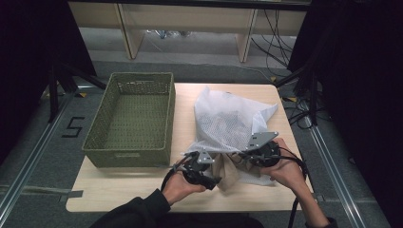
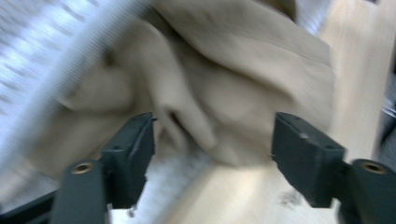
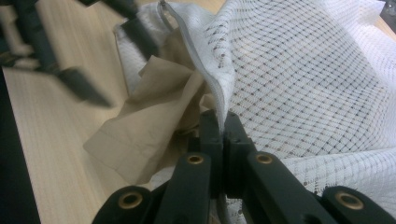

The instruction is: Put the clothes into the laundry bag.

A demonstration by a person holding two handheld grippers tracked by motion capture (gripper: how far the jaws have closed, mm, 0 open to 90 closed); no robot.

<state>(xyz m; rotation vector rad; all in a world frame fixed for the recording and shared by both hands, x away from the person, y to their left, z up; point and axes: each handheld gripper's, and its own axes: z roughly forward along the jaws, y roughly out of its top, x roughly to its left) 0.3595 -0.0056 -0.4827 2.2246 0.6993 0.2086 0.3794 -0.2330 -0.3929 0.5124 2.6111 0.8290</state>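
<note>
Left gripper view: beige cloth [image 2: 243, 93] dead ahead between wide-apart jaws of left gripper [image 2: 212, 154] (half out of mesh bag [image 3: 317, 93]), bag's edge pinched by right gripper [image 3: 223, 135].

Basket [image 1: 129, 118] on the table [image 1: 119, 190], at left; mesh bag [image 1: 228, 118] to its right, apart; cloth [image 1: 228, 173] at the bag's near opening, perhaps partly inside, between left gripper [image 1: 214, 180] and right gripper [image 1: 244, 156].
</note>
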